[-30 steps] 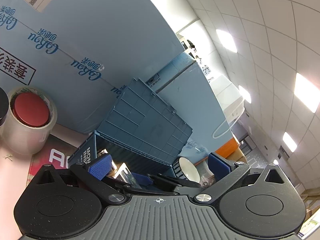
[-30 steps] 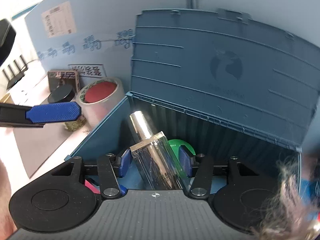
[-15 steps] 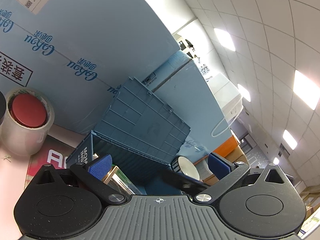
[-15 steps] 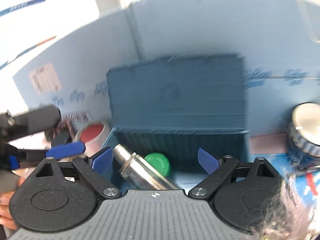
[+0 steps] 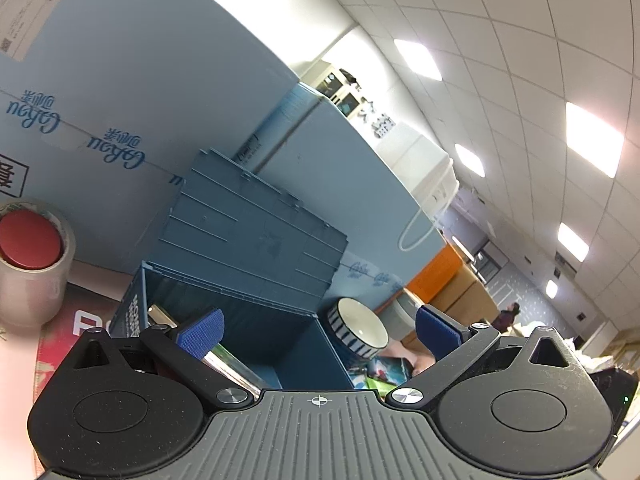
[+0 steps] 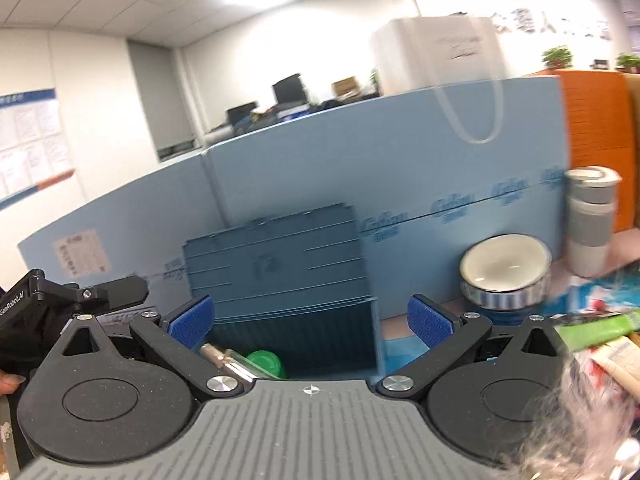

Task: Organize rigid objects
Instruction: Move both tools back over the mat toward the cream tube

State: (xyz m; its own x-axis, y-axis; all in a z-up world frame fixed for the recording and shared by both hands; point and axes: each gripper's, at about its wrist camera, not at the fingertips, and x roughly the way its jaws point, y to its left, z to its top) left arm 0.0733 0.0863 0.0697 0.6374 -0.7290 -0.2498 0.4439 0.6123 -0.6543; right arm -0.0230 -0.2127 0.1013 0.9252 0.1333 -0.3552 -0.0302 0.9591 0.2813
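Observation:
A dark blue storage box with its lid up stands against the blue foam wall; it also shows in the right wrist view. A silver bottle and a green-capped object lie inside it; the bottle also shows in the left wrist view. My right gripper is open and empty, raised in front of the box. My left gripper is open and empty, just before the box. A striped bowl sits right of the box and also shows in the left wrist view.
A tape roll with a red lid in it stands left of the box. A grey-and-white cup stands behind the bowl. Packets and papers lie at the right. The blue foam wall closes the back.
My right gripper let go of the silver bottle, which now lies in the box, opened wide and pulled back and up. My left gripper stayed open and tilted slightly.

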